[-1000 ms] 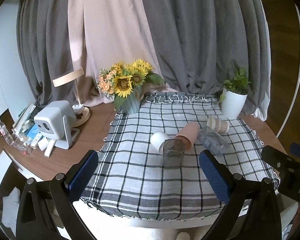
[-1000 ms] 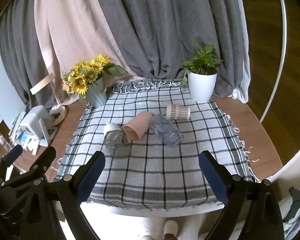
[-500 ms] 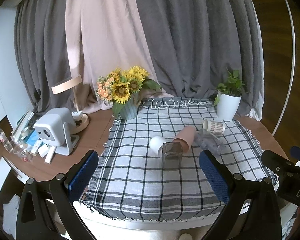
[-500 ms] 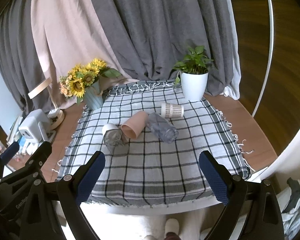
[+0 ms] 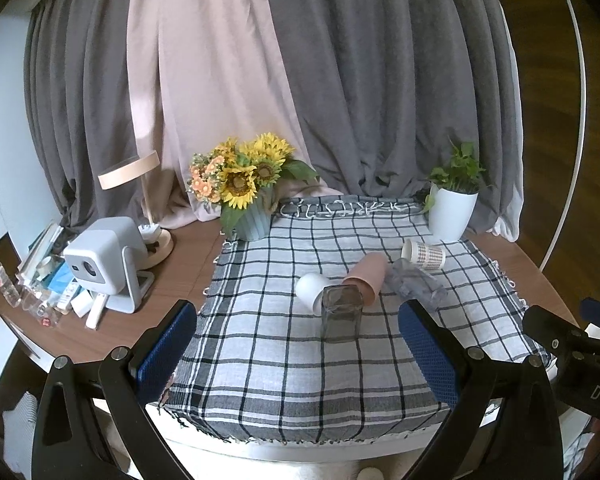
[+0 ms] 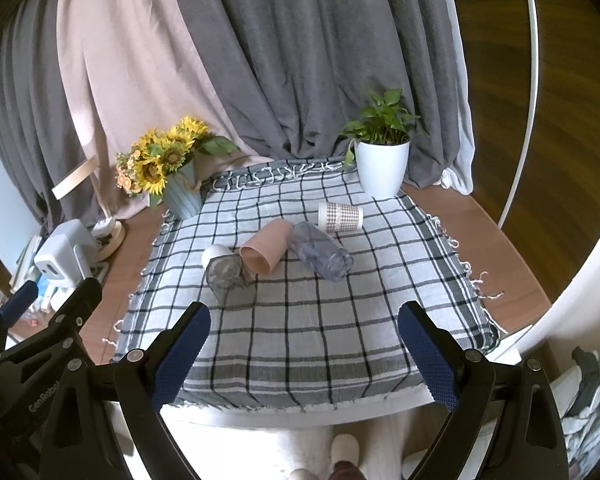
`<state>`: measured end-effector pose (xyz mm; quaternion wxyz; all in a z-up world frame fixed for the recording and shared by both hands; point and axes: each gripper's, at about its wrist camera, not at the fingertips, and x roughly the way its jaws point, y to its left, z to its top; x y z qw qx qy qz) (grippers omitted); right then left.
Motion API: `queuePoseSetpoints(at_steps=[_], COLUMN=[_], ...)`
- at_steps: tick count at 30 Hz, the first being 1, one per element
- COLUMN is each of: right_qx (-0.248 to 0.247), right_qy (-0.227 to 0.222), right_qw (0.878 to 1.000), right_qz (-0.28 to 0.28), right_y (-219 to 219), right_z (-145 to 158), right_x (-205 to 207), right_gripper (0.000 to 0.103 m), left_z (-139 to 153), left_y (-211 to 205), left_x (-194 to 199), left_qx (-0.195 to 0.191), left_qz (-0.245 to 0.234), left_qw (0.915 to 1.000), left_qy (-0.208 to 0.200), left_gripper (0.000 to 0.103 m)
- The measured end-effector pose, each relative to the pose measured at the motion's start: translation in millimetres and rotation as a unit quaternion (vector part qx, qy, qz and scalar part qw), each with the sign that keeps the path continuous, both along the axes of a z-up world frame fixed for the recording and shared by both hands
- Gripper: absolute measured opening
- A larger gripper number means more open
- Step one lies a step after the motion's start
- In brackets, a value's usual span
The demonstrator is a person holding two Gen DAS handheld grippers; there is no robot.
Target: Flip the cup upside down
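Observation:
Several cups sit mid-table on a checked cloth (image 5: 268,360). A smoky clear square cup (image 5: 340,314) (image 6: 229,276) stands mouth-down. A white cup (image 5: 310,286) (image 6: 217,255), a pink cup (image 5: 366,276) (image 6: 267,250), a clear bluish cup (image 5: 418,284) (image 6: 320,250) and a patterned paper cup (image 5: 424,255) (image 6: 340,217) lie on their sides. My left gripper (image 5: 298,364) and right gripper (image 6: 304,354) are both open and empty, held back over the table's near edge.
A sunflower vase (image 5: 252,220) (image 6: 180,194) stands at the cloth's back left, a white potted plant (image 5: 452,214) (image 6: 382,168) at the back right. A white projector (image 5: 104,258), a lamp (image 5: 140,196) and small clutter fill the left table side. Curtains hang behind.
Both grippers have pulled back and up from the table, so the cups look smaller and farther. The cups have not moved.

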<state>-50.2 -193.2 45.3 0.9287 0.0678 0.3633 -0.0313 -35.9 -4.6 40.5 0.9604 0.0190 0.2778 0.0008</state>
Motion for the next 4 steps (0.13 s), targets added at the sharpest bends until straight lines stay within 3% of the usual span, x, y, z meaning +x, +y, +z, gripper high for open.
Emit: queuePoseSetpoints(at_steps=[4], right_qx=[-0.002], right_qy=[0.001], right_qw=[1.0], right_qz=[-0.001], right_y=[0.2], right_z=[-0.5], right_x=[0.1], right_gripper=[0.095], left_z=[2.7], left_y=[-4.2], left_x=[0.7], left_qx=[-0.001], left_qz=[-0.001], left_qw=[1.0], left_qy=[-0.003], left_gripper=[0.103])
